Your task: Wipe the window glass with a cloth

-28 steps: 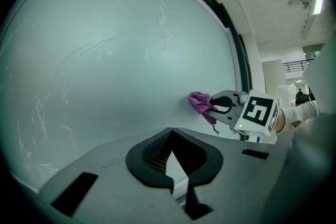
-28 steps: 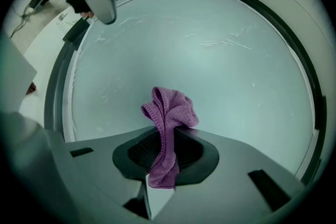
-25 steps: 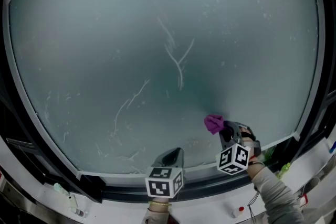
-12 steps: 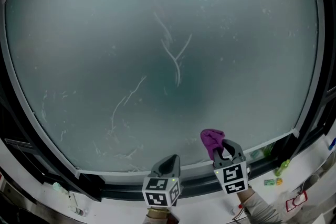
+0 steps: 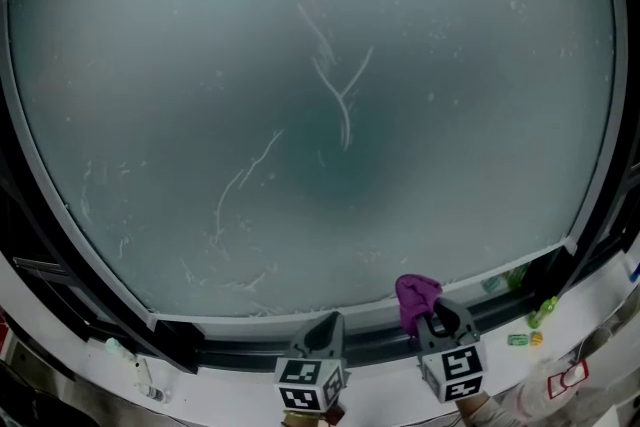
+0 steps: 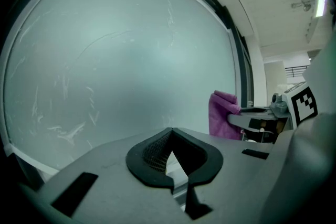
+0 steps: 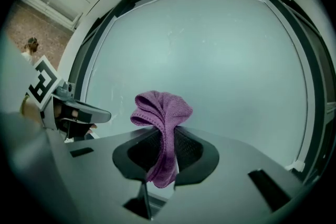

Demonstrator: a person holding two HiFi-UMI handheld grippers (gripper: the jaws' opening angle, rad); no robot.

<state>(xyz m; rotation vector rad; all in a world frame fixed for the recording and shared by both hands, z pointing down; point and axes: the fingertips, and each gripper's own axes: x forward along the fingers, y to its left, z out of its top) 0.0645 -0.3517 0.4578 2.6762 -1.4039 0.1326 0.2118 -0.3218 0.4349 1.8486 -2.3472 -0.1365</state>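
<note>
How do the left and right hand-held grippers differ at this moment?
The right hand-held gripper is shut on a purple cloth; the left hand-held gripper is shut on nothing. In the head view, the right one's cloth overlaps the window glass edge, while the left's tip stops at the frame. Both sit low, pointing at the glass.

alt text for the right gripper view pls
A bunched purple cloth is pinched between the jaws of the right gripper and sticks up in front of a large, hazy window glass in a dark frame. The left gripper shows at the left edge.
</note>
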